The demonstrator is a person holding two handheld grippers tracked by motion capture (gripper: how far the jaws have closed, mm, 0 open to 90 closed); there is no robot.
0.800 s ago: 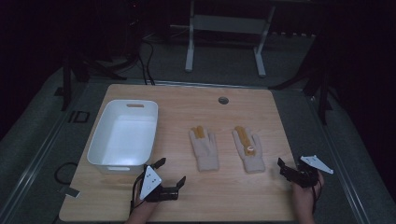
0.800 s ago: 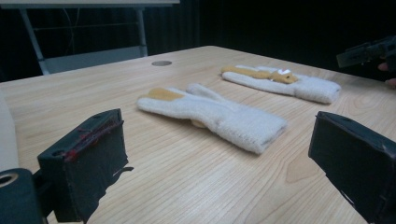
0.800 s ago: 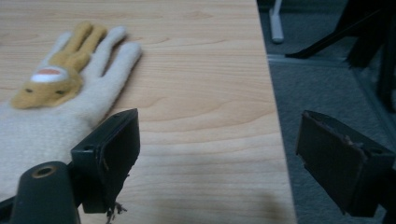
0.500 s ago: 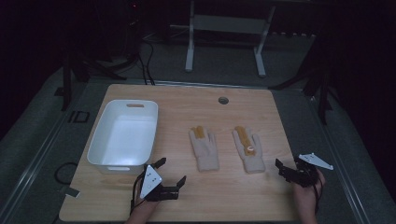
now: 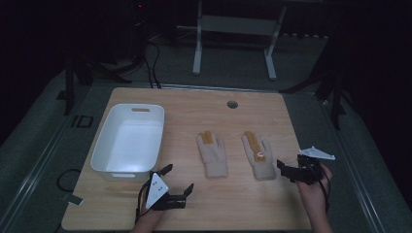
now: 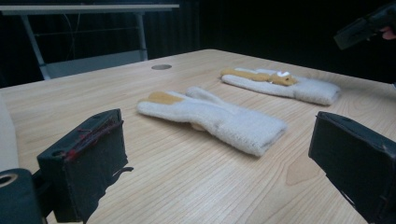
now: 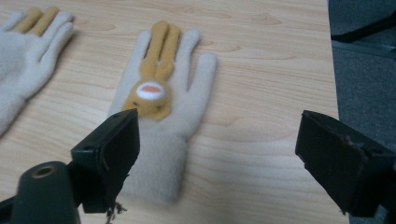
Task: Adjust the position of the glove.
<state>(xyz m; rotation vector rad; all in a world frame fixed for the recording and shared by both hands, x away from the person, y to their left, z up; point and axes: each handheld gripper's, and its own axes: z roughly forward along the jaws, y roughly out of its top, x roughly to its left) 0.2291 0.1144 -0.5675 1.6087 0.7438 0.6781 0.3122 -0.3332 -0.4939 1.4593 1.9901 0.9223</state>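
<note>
One wooden table (image 5: 194,104), with one small round hole (image 5: 232,104) near its far edge. One white bin (image 5: 129,141) on the left half, standing empty. Two cream gloves with mustard patches, flat side by side at mid-table, fingers pointing away: left glove (image 5: 213,154) just right of the bin, right glove (image 5: 258,154) beside it, apart, bearing a small round face patch (image 7: 150,91). Two grippers near the front edge: left gripper (image 5: 176,179) in front of the bin, jaws spread wide, nothing between them; right gripper (image 5: 286,170) just beside the right glove's cuff, above it, jaws also spread wide, not touching it.
</note>
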